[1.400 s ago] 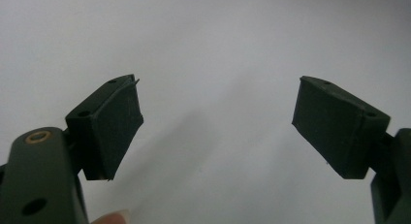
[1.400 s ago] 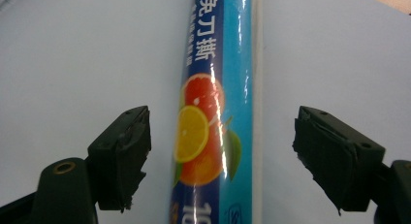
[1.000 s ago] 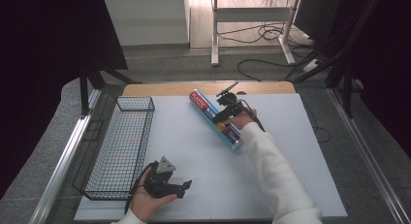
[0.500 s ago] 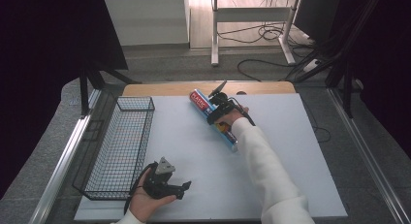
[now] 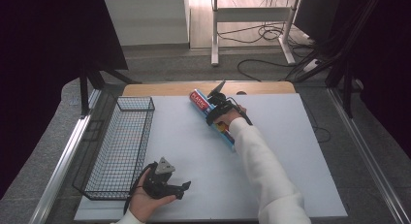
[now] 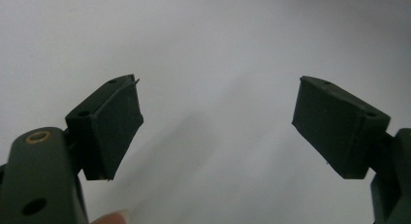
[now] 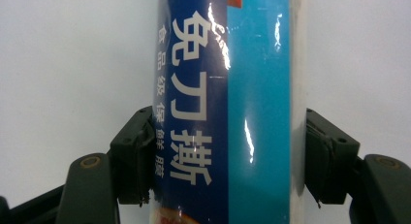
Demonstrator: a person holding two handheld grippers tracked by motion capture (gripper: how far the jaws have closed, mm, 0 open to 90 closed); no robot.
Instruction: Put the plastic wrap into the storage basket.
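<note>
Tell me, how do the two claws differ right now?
The left claw gapes open over bare table; the right claw is clamped on the blue roll. The left sits near the person beside the basket; the right is stretched far out. Both have black jaws.

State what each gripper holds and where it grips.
Right gripper clamps the blue roll across its sides, about mid-length. Left gripper is open, holding nothing.

The left gripper (image 6: 215,124) looks down on the pale table (image 6: 213,35), its two black jaws set wide apart with only bare table between them. A fingertip (image 6: 110,217) pokes in beside the left jaw's base.
</note>
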